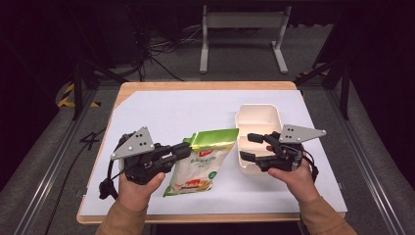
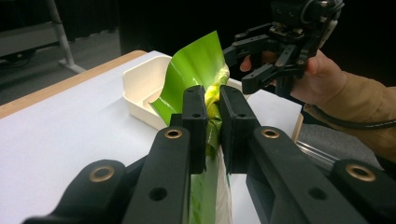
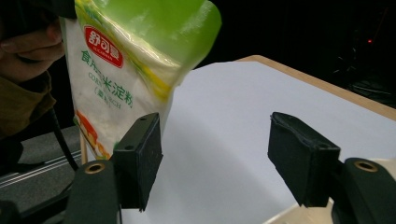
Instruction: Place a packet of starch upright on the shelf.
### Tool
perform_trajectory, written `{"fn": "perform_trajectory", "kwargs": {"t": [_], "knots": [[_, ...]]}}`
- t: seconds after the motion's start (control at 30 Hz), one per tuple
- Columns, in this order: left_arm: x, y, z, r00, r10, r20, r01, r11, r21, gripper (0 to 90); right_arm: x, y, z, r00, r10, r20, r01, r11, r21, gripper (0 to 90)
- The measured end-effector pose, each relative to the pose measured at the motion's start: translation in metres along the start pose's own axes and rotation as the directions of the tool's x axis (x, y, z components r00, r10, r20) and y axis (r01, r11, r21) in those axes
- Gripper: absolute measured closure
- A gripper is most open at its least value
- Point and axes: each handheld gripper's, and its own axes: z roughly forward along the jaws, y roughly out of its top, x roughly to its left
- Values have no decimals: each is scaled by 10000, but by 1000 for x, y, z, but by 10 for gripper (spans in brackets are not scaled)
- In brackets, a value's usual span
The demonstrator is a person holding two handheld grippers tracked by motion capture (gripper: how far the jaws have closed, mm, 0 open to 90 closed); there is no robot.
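A green-topped bag of white powder [image 1: 200,159] hangs lifted at the middle of the table, its label with red logo facing the right gripper view [image 3: 119,74]. My left gripper [image 1: 188,149] is shut on the bag's green top edge [image 2: 212,100], pinching it between both pads. My right gripper [image 1: 250,147] stands open just right of the bag, over the cream box [image 1: 257,120]; its jaws [image 3: 215,161] are wide apart with nothing between them. In the left gripper view the right gripper [image 2: 261,56] hovers behind the bag, held by a hand.
White paper [image 1: 161,112] covers the wooden table [image 1: 147,85]. The cream rectangular box [image 2: 140,88] sits right of centre. A white metal frame [image 1: 242,34] stands on the floor beyond the table's far edge.
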Motion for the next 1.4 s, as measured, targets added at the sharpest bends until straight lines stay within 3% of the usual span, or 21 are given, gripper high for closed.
{"fn": "perform_trajectory", "kwargs": {"t": [0.37,0.77,1.07,1.23,1.33,1.4], "knots": [[-6,0,8,9997,248,82,-248,9997,1,820,10,8,19,9979,-258,-600,268,9995,149,342],[-10,0,11,9983,359,449,-356,9993,-80,820,16,11,36,9870,-312,-1575,363,9989,294,404],[-11,0,11,9973,417,607,-409,9991,-147,819,17,12,39,9704,-111,-2414,177,9995,250,520],[-11,0,10,9968,481,645,-467,9986,-230,819,17,11,43,9524,88,-3046,-18,9997,233,602],[-11,0,10,9968,451,657,-438,9988,-205,819,18,10,45,9516,28,-3074,51,9997,247,613],[-10,0,10,9963,521,684,-508,9985,-202,819,19,10,45,9477,-50,-3192,146,9995,275,674]]}}
